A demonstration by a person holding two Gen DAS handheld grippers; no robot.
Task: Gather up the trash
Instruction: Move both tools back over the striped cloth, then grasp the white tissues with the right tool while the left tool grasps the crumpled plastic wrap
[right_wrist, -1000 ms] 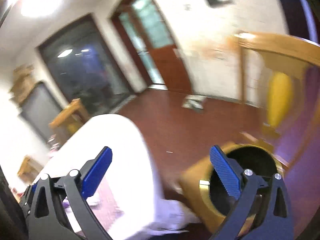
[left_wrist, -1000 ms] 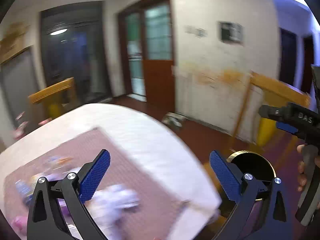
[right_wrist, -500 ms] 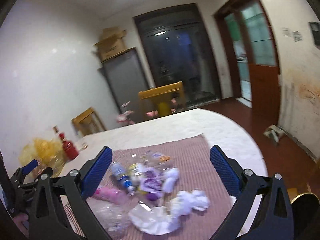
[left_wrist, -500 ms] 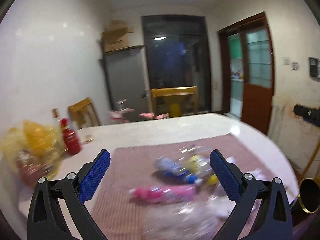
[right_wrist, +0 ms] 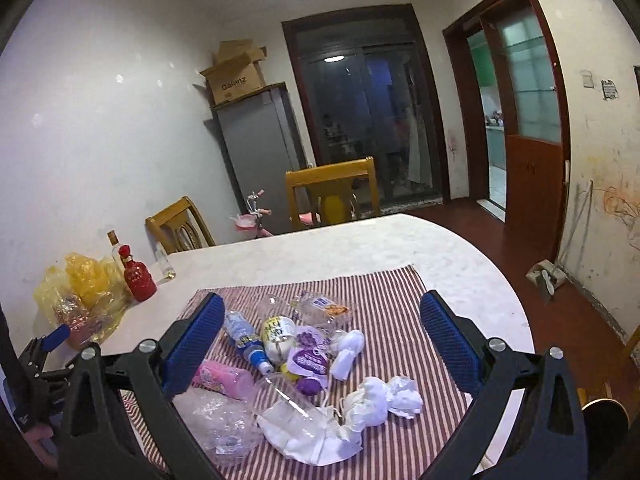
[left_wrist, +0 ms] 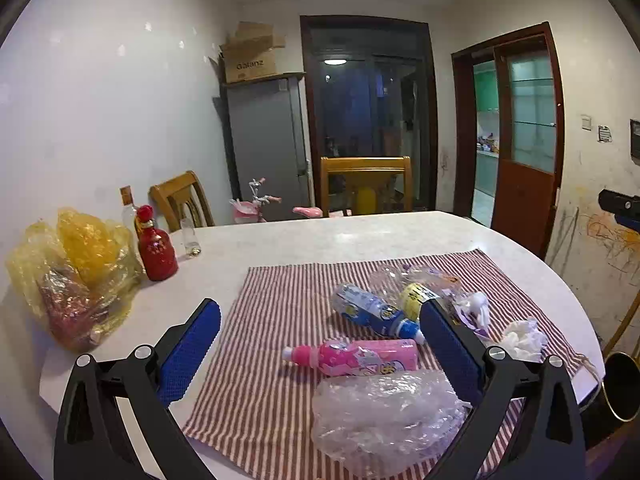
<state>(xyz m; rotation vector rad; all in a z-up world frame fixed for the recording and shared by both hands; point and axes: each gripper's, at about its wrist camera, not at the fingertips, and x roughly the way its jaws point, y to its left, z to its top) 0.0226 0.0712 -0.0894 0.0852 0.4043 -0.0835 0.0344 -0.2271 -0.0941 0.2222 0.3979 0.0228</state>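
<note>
Both tongs, left point(left_wrist: 320, 344) and right point(right_wrist: 320, 336), are held spread and empty above the near table point(left_wrist: 360, 236) edge, the trash point(right_wrist: 304, 360) is seen heaped on the striped cloth point(left_wrist: 280, 292) beyond, so a reach-and-pinch seems called for next.

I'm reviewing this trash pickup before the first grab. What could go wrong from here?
The pink bottle and blue bottle lie on their sides on the striped cloth, so a pinch may roll them away. The clear plastic sits near the table edge and could be pushed off. Both the left gripper and right gripper are open.
</note>
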